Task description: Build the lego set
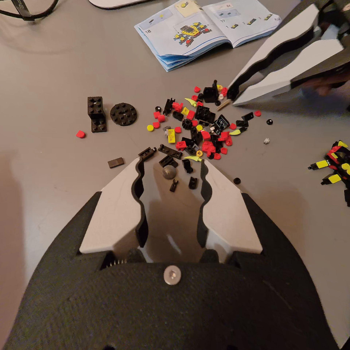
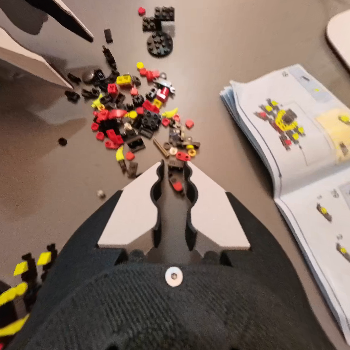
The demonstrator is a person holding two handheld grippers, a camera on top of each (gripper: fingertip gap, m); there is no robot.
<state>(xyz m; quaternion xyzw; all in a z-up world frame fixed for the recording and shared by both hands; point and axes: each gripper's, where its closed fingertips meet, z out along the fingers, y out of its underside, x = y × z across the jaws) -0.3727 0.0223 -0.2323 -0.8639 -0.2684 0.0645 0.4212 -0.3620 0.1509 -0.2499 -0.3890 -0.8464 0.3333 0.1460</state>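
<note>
A pile of small red, black and yellow lego pieces (image 1: 198,128) lies on the grey table (image 1: 56,170); it also shows in the right wrist view (image 2: 132,113). My left gripper (image 1: 171,161) is open at the pile's near edge, with a grey dome (image 1: 169,172) and black plates lying between its fingers. My right gripper (image 2: 174,163) is narrowly open at the pile's other side, its tips either side of a small black piece (image 2: 175,164); I cannot tell if they touch it. A partly built black, red and yellow model (image 1: 337,166) stands at the right.
An open instruction booklet (image 1: 198,32) lies beyond the pile. A black brick stack (image 1: 96,113) and a black round plate (image 1: 123,114) sit left of the pile. A black cable (image 1: 28,13) and a white object (image 1: 113,2) lie at the far edge. The white object (image 1: 113,2) is closer to my right gripper, around 25 centimetres from its tips; the left tips are 30 centimetres off.
</note>
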